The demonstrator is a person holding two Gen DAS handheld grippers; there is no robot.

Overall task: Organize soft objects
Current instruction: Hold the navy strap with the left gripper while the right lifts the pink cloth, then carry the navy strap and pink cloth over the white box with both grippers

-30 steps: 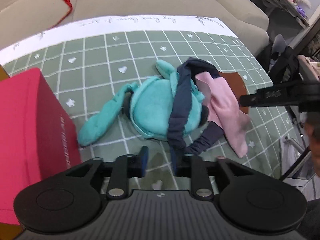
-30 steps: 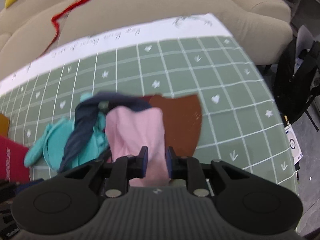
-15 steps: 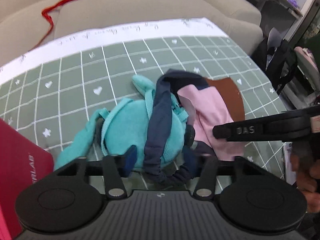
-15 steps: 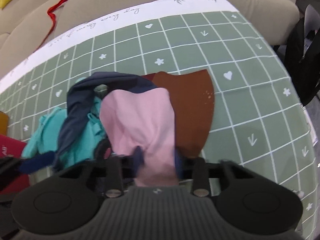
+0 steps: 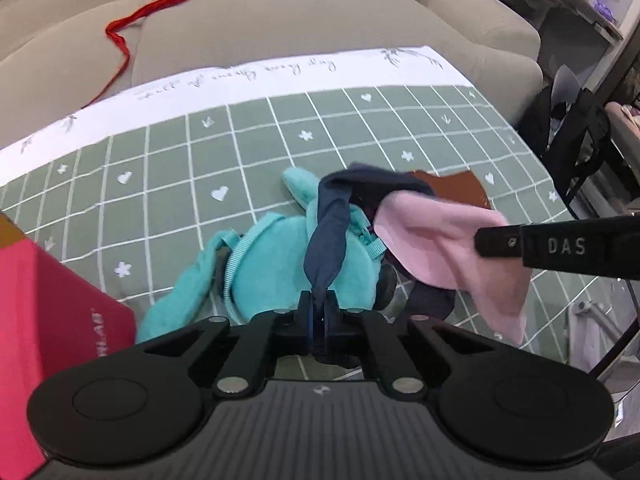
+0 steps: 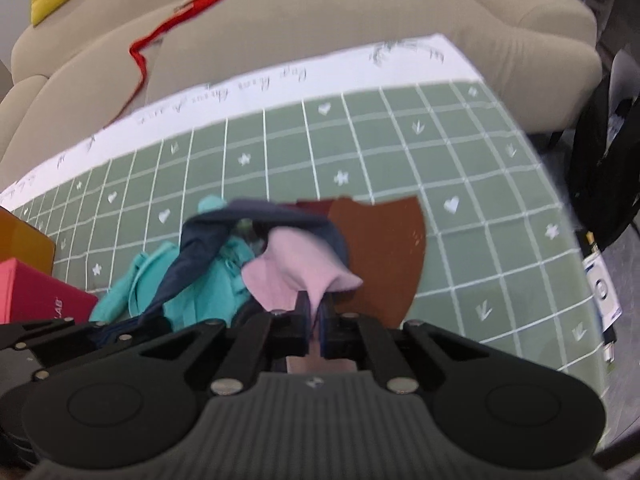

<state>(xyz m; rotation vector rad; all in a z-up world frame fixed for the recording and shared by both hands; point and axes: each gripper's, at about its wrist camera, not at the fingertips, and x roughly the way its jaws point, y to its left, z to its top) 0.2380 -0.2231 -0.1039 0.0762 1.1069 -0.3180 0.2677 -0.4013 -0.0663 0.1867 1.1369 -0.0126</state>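
Where the sofa [image 5: 280, 20] backs it, a green grid cloth [image 5: 160, 184] lies.

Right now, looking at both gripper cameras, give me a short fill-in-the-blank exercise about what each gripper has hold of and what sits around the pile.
1. The left gripper is shut on the ____ cloth.
2. The right gripper is shut on the ____ cloth.
3. The dark cloth lies draped over a ____ plush toy.
4. On the beige sofa behind the checked mat lies a ____ ribbon.

Missing words: navy; pink; teal; red
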